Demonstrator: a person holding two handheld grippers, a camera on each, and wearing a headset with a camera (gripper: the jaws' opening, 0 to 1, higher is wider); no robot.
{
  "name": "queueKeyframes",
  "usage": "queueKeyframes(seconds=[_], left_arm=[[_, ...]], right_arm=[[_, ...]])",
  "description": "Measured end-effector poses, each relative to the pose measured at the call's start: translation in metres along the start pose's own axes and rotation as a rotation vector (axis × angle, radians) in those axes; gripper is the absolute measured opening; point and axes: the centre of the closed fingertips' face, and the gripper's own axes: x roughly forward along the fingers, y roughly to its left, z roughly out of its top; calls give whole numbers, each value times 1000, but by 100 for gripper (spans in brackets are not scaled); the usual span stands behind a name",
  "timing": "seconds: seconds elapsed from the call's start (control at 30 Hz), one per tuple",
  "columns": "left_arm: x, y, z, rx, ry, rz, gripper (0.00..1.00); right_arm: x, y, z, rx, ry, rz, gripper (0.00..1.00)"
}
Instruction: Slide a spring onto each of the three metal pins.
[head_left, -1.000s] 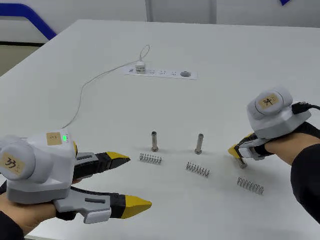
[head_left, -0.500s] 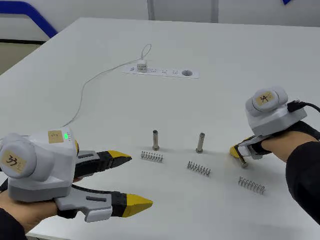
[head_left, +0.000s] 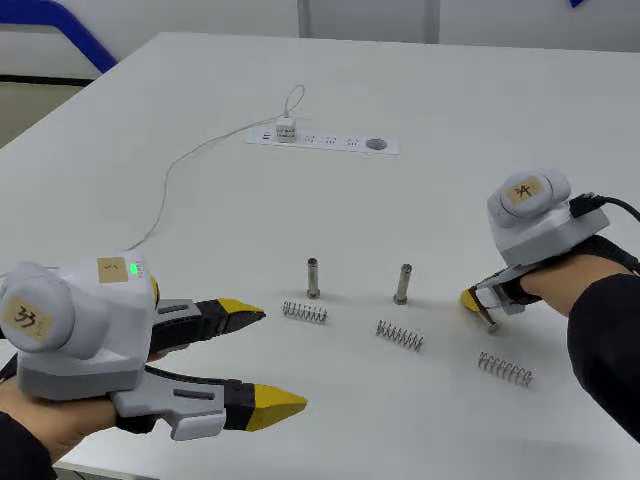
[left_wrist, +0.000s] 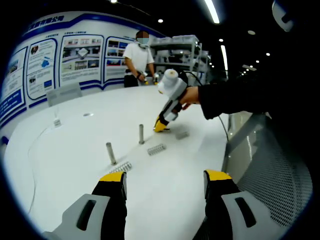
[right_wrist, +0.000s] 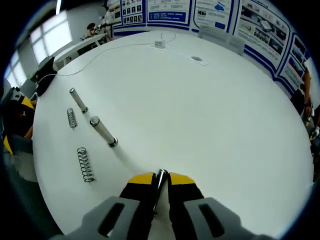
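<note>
Currently the right gripper (head_left: 473, 300) has its jaws closed on one metal pin (right_wrist: 161, 176), held tilted near the right edge of the table (head_left: 440, 210). The left gripper (head_left: 282, 360) sits at the near edge, jaws wide apart and empty. Two other pins (head_left: 313, 277) stand upright, and three springs (head_left: 303, 312) lie just beside them.

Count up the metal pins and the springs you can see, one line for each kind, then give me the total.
Metal pins: 3, two standing, third pin in the right gripper
Springs: 3, all lying loose
Total: 6
</note>
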Motion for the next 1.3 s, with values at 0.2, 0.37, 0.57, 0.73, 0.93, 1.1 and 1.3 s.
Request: queueKeyframes(seconds=[0.2, 0.37, 0.57, 0.73, 0.93, 1.1, 1.3], left_arm=[[0, 0, 0, -2, 0, -1, 63], [0, 0, 0, -3, 3, -2, 63], [0, 1, 0, -6, -1, 2, 63], [-1, 0, 0, -4, 0, 2, 62], [-1, 0, 1, -4, -2, 4, 62], [-1, 0, 1, 1, -2, 2, 61], [0, -1, 1, 5, 1, -2, 61]], right_arm=[[1, 0, 1, -19, 14, 9, 10], [2, -2, 2, -17, 61, 31, 12], [4, -2, 1, -19, 109, 49, 12], [3, -1, 0, -30, 129, 50, 12], [3, 0, 0, 15, 94, 50, 9], [-2, -4, 1, 24, 41, 35, 9], [-15, -4, 8, 19, -7, 26, 9]])
